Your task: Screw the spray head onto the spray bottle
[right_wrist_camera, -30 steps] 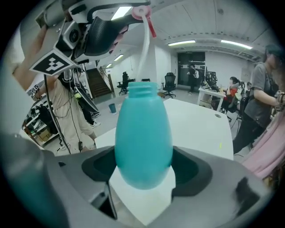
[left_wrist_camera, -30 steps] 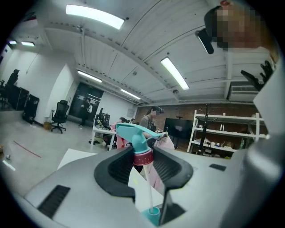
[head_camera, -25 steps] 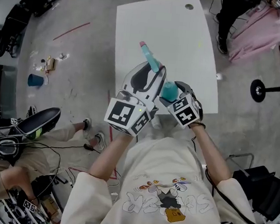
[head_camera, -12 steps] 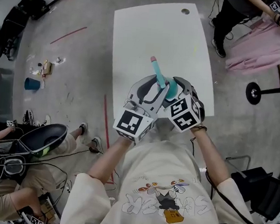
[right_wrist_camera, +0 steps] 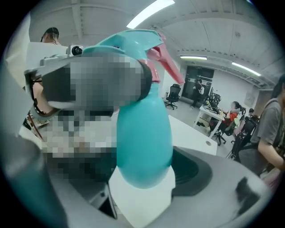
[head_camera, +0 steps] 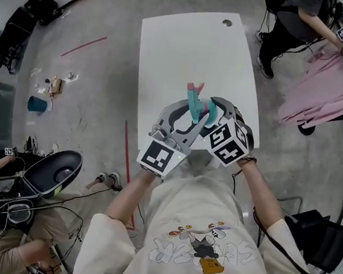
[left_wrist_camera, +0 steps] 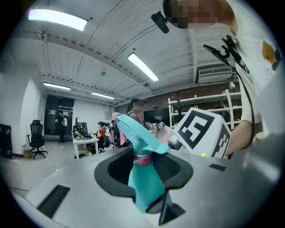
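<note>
Spray head (left_wrist_camera: 136,133) sits on top of the bottle (right_wrist_camera: 144,138), joined to it at a pink collar (left_wrist_camera: 143,159). The pink trigger (right_wrist_camera: 162,62) points away from the person. Whether the collar is threaded fully home cannot be determined from any view.

Position: the assembly is held in the air in front of the person's chest, above the near end of the white table (head_camera: 185,45) and clear of it.

Left gripper (left_wrist_camera: 147,196): jaws about half open, closed on the tapered upper part of the bottle just below the collar.

Right gripper (right_wrist_camera: 142,196): jaws clamped on the rounded lower body of the bottle, which rests against a white pad.

Hazards from this state:
- Neither gripper is on the collar or the head. Rotating one gripper against the other would probably only twist the bottle in the pads, not tighten the thread.
- The body is smooth and rounded. It may squirm out of the right jaws under torque, and the unsupported bottle would fall to the table or past its edge.
- If the head is seated at a tilt, further turning may cross-thread the collar.
- Regripping the left gripper onto the collar leaves the bottle on the right grip alone, so a loose hold there risks a drop.
</note>
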`<state>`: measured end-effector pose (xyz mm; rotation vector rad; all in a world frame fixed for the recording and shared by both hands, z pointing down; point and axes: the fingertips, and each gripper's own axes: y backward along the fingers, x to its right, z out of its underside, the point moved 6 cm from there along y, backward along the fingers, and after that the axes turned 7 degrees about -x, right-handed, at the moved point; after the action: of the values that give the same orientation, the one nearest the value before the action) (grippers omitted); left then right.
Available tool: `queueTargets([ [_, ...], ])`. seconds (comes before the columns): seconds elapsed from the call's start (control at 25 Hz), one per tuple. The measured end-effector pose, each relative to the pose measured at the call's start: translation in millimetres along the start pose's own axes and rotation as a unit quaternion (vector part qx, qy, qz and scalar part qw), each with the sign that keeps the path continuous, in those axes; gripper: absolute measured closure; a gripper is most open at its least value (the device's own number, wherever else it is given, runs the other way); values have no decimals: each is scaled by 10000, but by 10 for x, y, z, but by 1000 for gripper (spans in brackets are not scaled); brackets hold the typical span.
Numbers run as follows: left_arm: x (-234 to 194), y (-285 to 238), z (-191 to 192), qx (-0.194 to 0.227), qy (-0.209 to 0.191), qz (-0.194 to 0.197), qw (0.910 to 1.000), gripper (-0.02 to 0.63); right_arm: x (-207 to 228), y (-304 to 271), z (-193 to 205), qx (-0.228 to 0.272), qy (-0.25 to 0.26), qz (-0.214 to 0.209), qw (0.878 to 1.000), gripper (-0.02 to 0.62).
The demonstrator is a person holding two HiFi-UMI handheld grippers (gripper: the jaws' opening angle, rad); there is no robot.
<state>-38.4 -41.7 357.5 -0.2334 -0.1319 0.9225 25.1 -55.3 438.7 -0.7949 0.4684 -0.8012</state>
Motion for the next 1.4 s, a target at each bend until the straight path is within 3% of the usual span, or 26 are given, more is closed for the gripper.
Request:
queueTargets([
  [0.24, -51, 28, -70, -956, 334, -4, 9949, 466, 38, 21, -40, -304, 589, 868, 9940, 213],
  [0.32, -9, -29, -79, -1287, 363, 102, 9910, 467, 55, 27, 22, -317, 626, 857, 9939, 213],
  [0.4, 7, -58, -126, -1420, 291, 302, 9890, 468, 45, 58, 40, -239, 503, 556, 9969, 213],
  [0.52, -12, -3, -246, -1223, 7, 792, 9893, 467, -39, 135, -35, -32, 319, -454, 9985, 213],
  [0.6, -4, 71, -296, -1160, -152, 1324, 9843, 468, -139, 202, -81, 139, 449, -1243, 9911, 213],
  [0.68, 57, 128, -313, -1199, -212, 1977, 9727, 468, -229, 290, -55, 298, 801, -1885, 9783, 213],
  [0.76, 137, 150, -324, -1252, -291, 2411, 9619, 468, -293, 369, 15, 364, 1085, -2298, 9665, 213],
  [0.8, 169, 146, -331, -1263, -368, 2430, 9611, 468, -303, 387, 46, 352, 1127, -2355, 9647, 213],
  [0.92, 217, 118, -362, -1131, -341, 1914, 9744, 464, -246, 383, 70, 336, 927, -2040, 9740, 213],
  [1.0, 210, 122, -386, -931, 133, 1306, 9870, 450, -190, 369, 34, 377, 657, -1654, 9833, 213],
  [1.08, 173, 166, -373, -802, 651, 487, 9935, 451, -146, 342, -44, 391, 421, -1198, 9911, 213],
  [1.16, 156, 217, -346, -791, 912, -304, 9922, 451, -119, 310, -125, 371, 244, -735, 9963, 213],
  [1.24, 180, 247, -349, -756, 1001, -842, 9885, 450, -122, 293, -178, 358, 120, -388, 9985, 213],
  [1.4, 130, 221, -350, -545, 1416, -1113, 9821, 453, -143, 245, -233, 361, 101, -77, 9993, 213],
])
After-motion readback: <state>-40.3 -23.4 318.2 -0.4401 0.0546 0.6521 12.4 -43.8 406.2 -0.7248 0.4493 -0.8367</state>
